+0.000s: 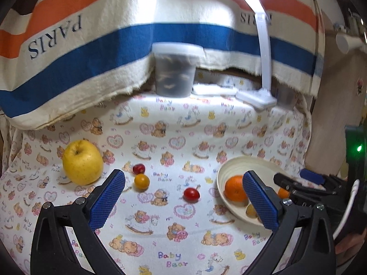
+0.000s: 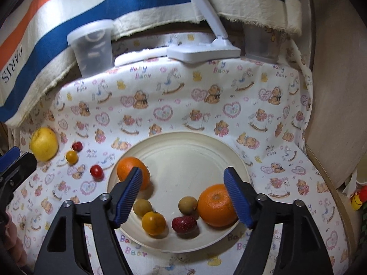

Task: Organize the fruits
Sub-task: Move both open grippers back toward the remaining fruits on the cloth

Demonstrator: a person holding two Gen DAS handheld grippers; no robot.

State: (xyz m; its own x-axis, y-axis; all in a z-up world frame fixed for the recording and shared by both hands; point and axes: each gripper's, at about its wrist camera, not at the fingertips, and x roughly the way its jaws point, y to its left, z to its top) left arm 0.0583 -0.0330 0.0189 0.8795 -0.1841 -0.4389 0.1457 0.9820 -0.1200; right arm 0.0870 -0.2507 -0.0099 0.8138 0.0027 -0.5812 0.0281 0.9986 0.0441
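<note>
Cloth [image 2: 174, 96] with a baby bear print is covering the whole work surface, pretty rumpled toward the back. Nearest the right wrist camera, the right gripper [image 2: 182, 198] is hanging over the cream plate [image 2: 183, 146] with its jaws spread wide and nothing between the pads. Lying in the plate: a big orange [image 2: 214, 205] just beside the right-hand finger, a dark red fruit [image 2: 183, 224], a small orange-yellow one [image 2: 153, 222], two brownish round ones [image 2: 142, 207] [image 2: 188, 204], and a second orange [image 2: 130, 170] at the left rim.

The left gripper [image 1: 183, 202] is hovering left of the plate, jaws also released and empty. Sitting loose on the cloth beyond it are a red cherry tomato [image 1: 190, 194], a yellow tomato [image 1: 141, 182], a darker red one [image 1: 138, 169] touching it, and a yellow apple [image 1: 82, 162] further left.

At the far edge, a lidded plastic tub [image 1: 174, 71] and a white lamp base [image 1: 256, 98] with its arm rising up are standing against a striped PARIS towel [image 1: 68, 52] that's hanging as a backdrop. A curved wooden panel [image 2: 332, 91] is closing off the right side.
</note>
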